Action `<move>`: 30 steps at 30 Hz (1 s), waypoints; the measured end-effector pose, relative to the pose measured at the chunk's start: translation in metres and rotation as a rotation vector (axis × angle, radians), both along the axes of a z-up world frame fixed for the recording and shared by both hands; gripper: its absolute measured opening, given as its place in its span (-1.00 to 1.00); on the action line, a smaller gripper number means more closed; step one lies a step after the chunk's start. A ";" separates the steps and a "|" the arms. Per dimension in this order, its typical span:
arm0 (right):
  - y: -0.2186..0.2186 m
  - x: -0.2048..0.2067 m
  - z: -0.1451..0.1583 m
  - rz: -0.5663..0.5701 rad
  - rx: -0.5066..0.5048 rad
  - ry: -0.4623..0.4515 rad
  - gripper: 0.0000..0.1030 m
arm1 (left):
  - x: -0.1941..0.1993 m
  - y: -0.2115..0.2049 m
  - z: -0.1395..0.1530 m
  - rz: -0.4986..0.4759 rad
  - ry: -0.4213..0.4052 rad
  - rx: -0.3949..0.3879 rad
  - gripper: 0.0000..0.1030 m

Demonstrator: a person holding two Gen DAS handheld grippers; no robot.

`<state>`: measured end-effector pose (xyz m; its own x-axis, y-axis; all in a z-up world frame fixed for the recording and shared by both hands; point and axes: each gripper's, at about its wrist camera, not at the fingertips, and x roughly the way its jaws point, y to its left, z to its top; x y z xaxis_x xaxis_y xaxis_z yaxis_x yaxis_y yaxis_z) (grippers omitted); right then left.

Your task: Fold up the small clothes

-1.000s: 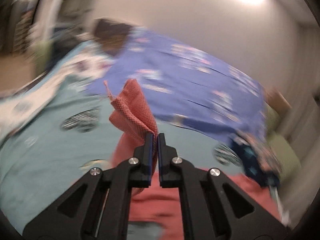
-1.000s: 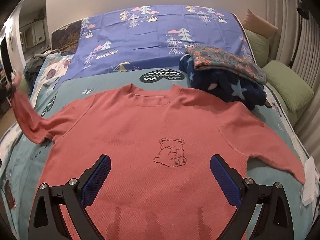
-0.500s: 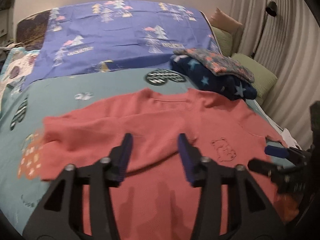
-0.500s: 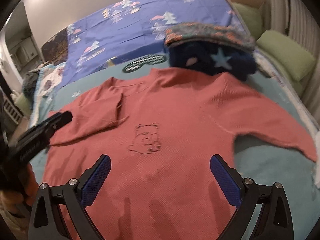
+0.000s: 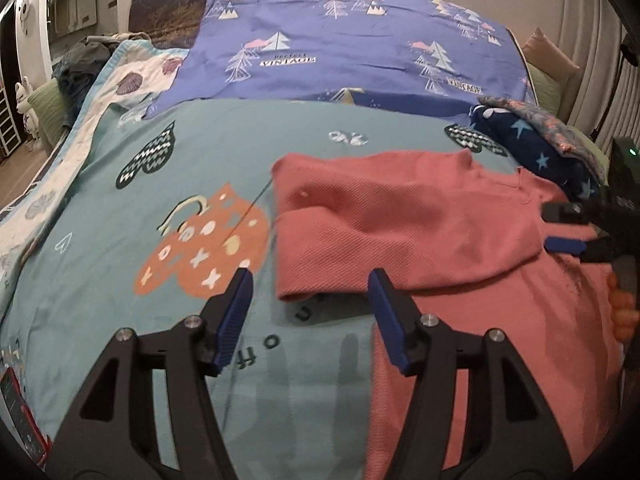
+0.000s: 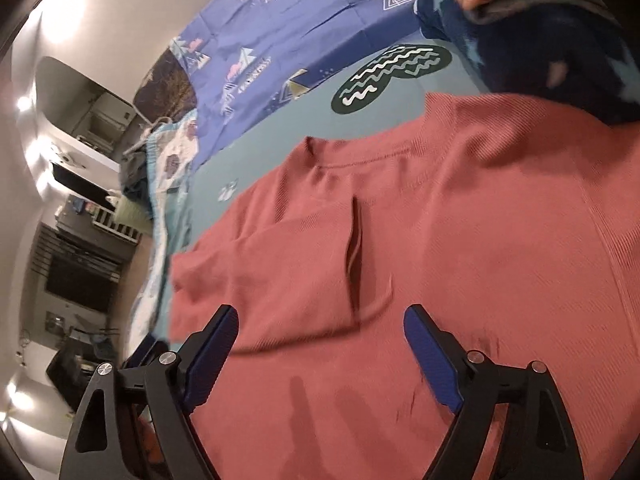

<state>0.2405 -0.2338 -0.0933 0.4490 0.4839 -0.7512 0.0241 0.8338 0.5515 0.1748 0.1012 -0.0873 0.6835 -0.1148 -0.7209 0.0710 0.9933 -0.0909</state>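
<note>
**One sleeve is folded, the other side waits**

Blankets cover the big bed: a teal one (image 5: 168,248) with hearts lies in front and a purple one (image 5: 340,52) with little trees lies behind it. A pile of dark star-print clothes (image 5: 532,152) sits at the far right.

On the teal blanket lies the pink sweater (image 5: 460,320), flat and face up. One sleeve (image 5: 392,224) is already folded in and rests across the chest.

The left gripper (image 5: 310,312) hangs just over the near edge of that folded sleeve. Its jaws have just been opening and now stand partly apart. Nothing is between them, only blanket and a bit of sweater below.

The right gripper (image 6: 320,352) points down at the body of the sweater, close to the end of the folded sleeve. Its jaws are wide, though they have just been closing a little. They hold nothing.

So the step in hand looks like the first sleeve fold, which seems done. The fold is loose and a bit bumpy, so it may need a small pat flat.

The other sleeve cannot be seen in these views. The next move likely calls for the right gripper to go to it, pinch its end, and bring it across the chest too. After that the bottom can fold up.
</note>
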 end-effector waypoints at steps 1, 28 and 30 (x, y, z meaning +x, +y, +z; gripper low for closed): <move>0.002 0.006 -0.002 0.004 -0.006 0.004 0.68 | 0.001 -0.002 -0.002 -0.005 0.005 0.011 0.27; -0.044 -0.008 0.068 -0.118 -0.170 -0.247 -0.93 | 0.016 0.005 -0.020 0.052 0.047 0.020 0.29; -0.053 -0.009 0.051 -0.134 -0.164 -0.193 -0.93 | 0.016 0.009 -0.020 0.074 0.050 0.015 0.29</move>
